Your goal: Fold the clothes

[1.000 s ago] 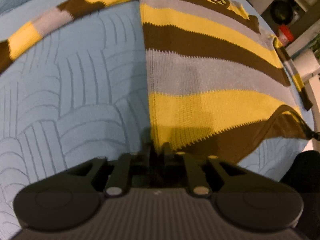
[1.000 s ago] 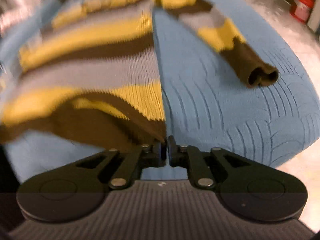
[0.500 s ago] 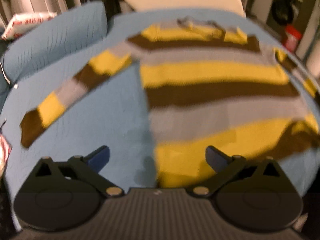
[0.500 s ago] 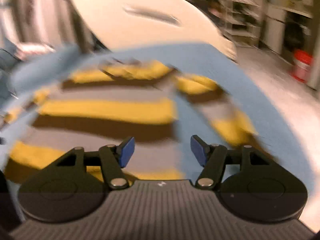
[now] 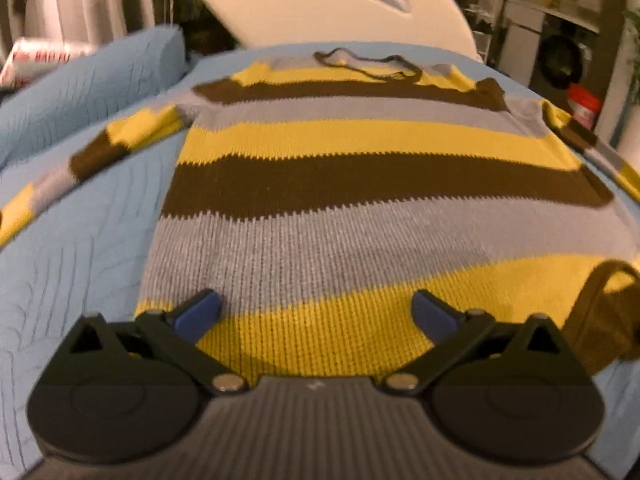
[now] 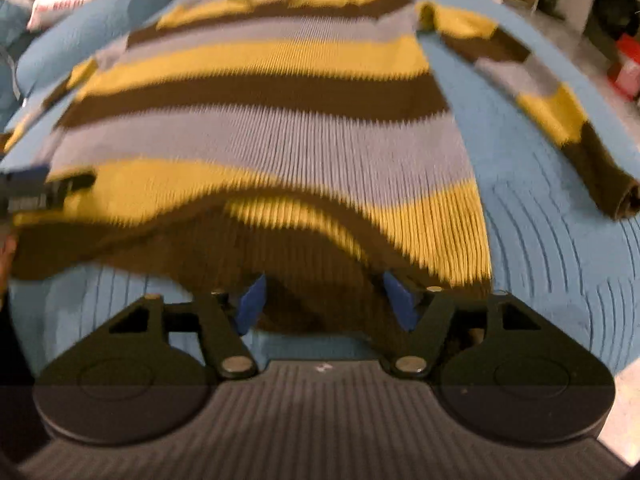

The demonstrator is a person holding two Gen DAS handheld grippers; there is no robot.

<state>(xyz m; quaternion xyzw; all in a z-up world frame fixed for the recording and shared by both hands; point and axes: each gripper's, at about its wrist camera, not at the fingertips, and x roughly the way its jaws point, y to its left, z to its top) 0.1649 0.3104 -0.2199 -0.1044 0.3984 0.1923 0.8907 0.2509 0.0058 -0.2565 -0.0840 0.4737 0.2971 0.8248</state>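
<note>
From your left wrist view, your left tool point(image 5: 316, 316) hung wide open with nothing between its blue pads point(image 5: 198, 314). The sweater point(image 5: 360, 184) lay flat, straight ahead of the tool, on the blue quilt point(image 5: 80, 264), neckline at the far end. Its lowest yellow stripe sat right under the open fingers. The left sleeve point(image 5: 96, 156) ran out to the tool's left across the quilt. Off to the tool's right, the brown hem point(image 5: 600, 320) was turned up in a loop. Past the far end stood a pale board point(image 5: 320, 4), and a red tub point(image 5: 582, 106) showed far right.

From your right wrist view, your right tool point(image 6: 324, 304) was also wide open, holding nothing. The brown hem point(image 6: 200, 252) lay bunched and rumpled just ahead of the blue pads point(image 6: 250, 306), and it overlapped them in the picture; whether it touched them you could not tell. The sweater body point(image 6: 260, 120) stretched away from the tool on the quilt point(image 6: 540, 260). The right sleeve point(image 6: 560, 112) angled out to the tool's right, its brown cuff point(image 6: 616, 196) lying on the quilt apart from the body. At the far left edge, level with the lowest yellow stripe, the other tool point(image 6: 28, 192) showed blurred.
</note>
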